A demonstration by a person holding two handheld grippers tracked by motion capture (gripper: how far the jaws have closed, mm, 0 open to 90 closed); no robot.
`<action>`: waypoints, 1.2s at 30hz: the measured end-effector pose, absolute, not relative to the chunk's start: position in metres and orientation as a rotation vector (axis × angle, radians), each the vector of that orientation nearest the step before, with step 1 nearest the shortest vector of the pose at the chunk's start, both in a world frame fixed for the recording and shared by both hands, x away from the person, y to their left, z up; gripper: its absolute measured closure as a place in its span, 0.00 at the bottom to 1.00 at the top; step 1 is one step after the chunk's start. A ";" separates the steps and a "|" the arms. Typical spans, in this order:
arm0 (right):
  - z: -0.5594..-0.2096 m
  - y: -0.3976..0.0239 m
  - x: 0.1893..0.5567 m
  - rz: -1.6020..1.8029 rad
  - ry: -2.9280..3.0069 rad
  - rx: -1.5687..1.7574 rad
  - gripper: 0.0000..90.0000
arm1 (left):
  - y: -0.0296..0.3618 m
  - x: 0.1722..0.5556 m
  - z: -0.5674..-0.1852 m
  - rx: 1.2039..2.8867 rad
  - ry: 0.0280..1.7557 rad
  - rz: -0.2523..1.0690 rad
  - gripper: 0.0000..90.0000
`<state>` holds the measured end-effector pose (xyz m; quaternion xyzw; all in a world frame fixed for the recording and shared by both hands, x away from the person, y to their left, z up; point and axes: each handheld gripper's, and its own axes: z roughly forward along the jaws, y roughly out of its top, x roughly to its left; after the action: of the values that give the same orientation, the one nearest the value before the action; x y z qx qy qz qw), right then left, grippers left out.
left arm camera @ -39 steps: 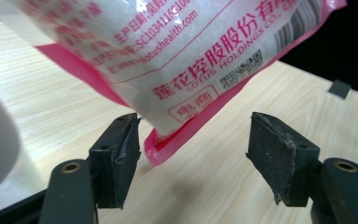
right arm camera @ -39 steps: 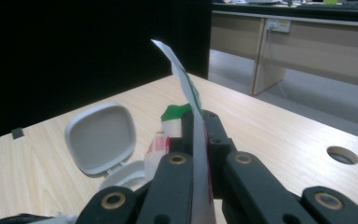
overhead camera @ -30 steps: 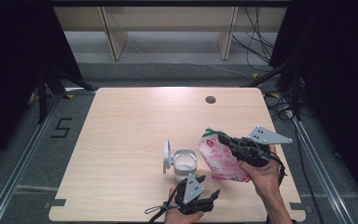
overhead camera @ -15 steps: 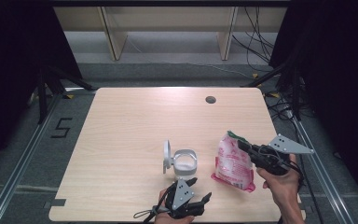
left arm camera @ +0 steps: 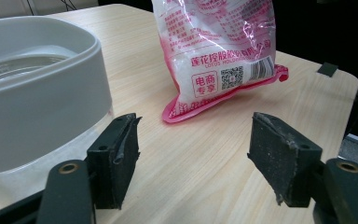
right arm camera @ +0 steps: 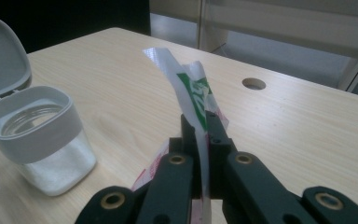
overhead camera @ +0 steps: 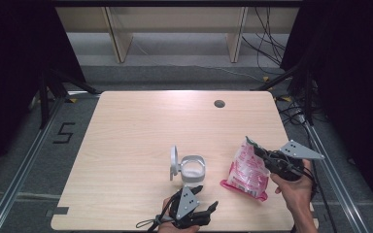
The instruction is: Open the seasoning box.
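High view: at the near edge of the table [overhead camera: 126,145], the left hand-held gripper [overhead camera: 205,209] lies low with its jaws open and nothing between them. A bit farther stands a white jar [overhead camera: 192,169] with its lid [overhead camera: 174,163] flipped up, so that part looks done. To the right, the right hand-held gripper [overhead camera: 255,151] pinches the top of a pink bag [overhead camera: 246,170], whose bottom rests on the table. The bag is near the jar, not over it, so I think the pouring is still left. Far off is a small round hole [overhead camera: 219,103]. Nothing blocks the way.
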<state>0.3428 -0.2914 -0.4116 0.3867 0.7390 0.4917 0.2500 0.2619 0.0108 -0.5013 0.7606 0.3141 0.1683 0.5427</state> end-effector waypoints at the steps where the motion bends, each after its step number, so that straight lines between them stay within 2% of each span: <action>1: -0.412 -0.291 0.343 1.341 2.012 1.066 1.00 | 0.011 0.262 -0.502 1.796 0.743 0.394 0.35; 21: -0.432 -0.290 0.366 1.232 2.048 1.072 1.00 | 0.032 0.262 -0.496 1.783 0.791 0.407 0.31; 36: -0.444 -0.292 0.371 1.233 2.028 1.182 0.99 | 0.053 0.266 -0.489 1.777 0.822 0.440 0.31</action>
<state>0.3711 -0.2920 -0.4439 0.4325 0.7419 0.4511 0.2428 0.2662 0.0529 -0.4890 0.7466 0.3456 0.1850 0.5375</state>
